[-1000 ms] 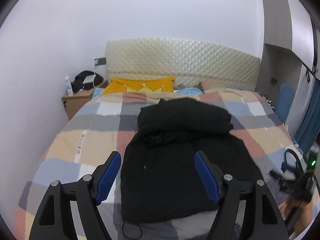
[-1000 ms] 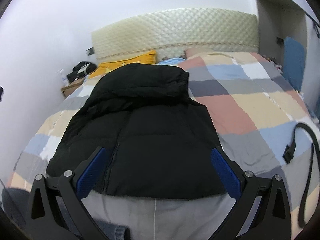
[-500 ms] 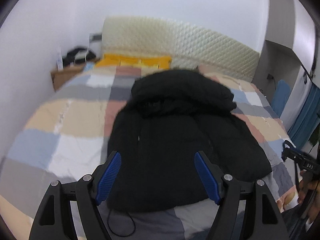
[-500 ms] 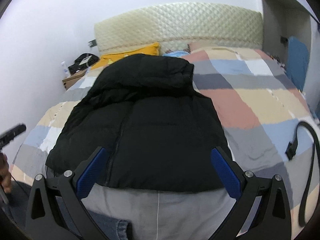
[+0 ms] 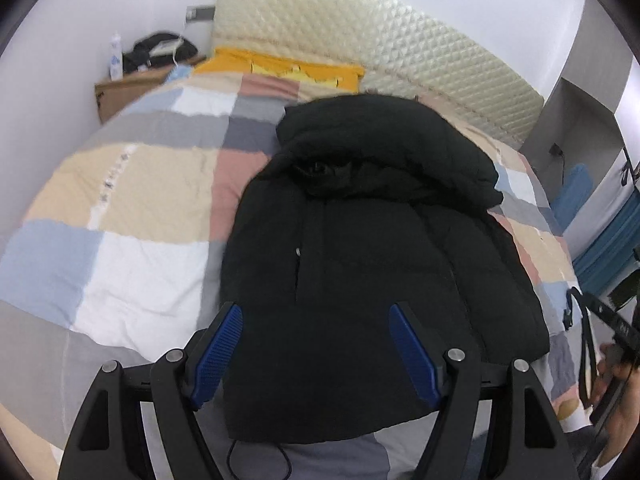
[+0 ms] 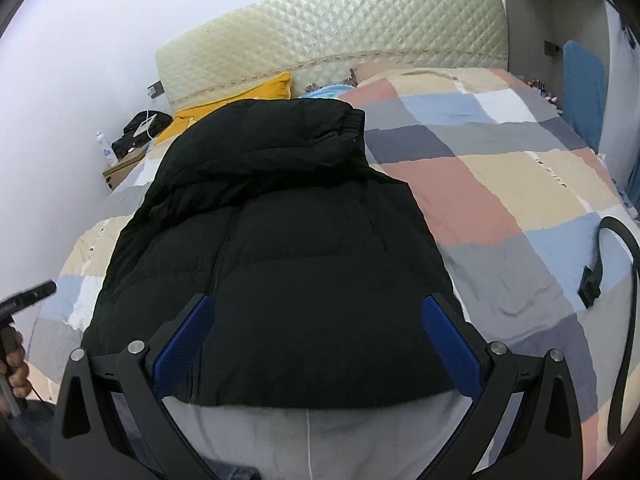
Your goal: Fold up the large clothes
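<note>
A black puffer jacket (image 5: 372, 240) lies front up on the checked bed cover (image 5: 132, 208), hood toward the headboard, sleeves folded in. It also shows in the right wrist view (image 6: 280, 264). My left gripper (image 5: 316, 348) is open and empty, held above the jacket's near hem. My right gripper (image 6: 316, 344) is open and empty, also above the near hem. Neither touches the jacket.
A black strap (image 6: 616, 280) lies on the bed cover (image 6: 500, 184) at the right; it also shows in the left wrist view (image 5: 580, 320). A yellow pillow (image 5: 288, 68) and quilted headboard (image 5: 380, 44) are at the far end. A bedside box (image 5: 124, 88) carries a bottle and dark items.
Both grippers have moved closer to the jacket and stay open. The left view has swung left and down over the near hem. The jacket has not moved.
</note>
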Motion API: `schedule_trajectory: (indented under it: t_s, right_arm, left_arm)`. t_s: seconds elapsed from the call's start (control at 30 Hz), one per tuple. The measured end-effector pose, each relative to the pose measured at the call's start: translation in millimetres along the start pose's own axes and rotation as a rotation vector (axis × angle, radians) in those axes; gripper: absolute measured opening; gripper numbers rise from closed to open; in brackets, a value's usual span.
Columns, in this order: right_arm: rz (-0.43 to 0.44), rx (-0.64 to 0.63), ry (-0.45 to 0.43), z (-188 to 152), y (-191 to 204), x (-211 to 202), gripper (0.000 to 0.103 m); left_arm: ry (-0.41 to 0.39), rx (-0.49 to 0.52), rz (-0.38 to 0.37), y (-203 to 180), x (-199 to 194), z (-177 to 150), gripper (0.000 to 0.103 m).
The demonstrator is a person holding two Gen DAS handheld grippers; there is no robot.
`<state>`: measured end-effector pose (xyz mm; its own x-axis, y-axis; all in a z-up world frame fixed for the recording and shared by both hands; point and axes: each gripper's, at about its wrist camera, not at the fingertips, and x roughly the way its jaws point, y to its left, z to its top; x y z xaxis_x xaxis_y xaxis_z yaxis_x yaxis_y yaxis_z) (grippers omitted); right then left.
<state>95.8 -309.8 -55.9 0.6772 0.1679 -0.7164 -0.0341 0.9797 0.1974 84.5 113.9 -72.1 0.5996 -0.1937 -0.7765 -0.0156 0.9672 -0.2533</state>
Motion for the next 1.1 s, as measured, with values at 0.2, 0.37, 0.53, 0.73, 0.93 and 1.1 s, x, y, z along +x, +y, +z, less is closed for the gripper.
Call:
schedule_trajectory:
  t_s: [0.2, 0.37, 0.53, 0.73, 0.93, 1.1]
  right_arm:
    - [-0.021, 0.077, 0.073, 19, -28, 28, 0.103]
    - [-0.013, 0.057, 0.231, 13, -62, 62, 0.103]
    - [-0.081, 0.063, 0.308, -10, -107, 84, 0.103]
    - [0.077, 0.274, 0.419, -52, -155, 118, 0.103]
    - [0.141, 0.346, 0.427, -62, -157, 122, 0.103]
    - [0.230, 0.318, 0.434, -61, -140, 119, 0.100]
  left_arm:
    - [0.090, -0.066, 0.020, 22, 28, 3, 0.076]
    - [0.150, -0.134, 0.019, 44, 45, 2, 0.076]
    - [0.249, -0.209, 0.046, 64, 65, -7, 0.076]
    - [0.265, -0.315, -0.011, 82, 69, -11, 0.076]
    - [0.268, -0.375, -0.014, 100, 71, -17, 0.076]
    - [0.294, -0.329, 0.037, 100, 83, -18, 0.076]
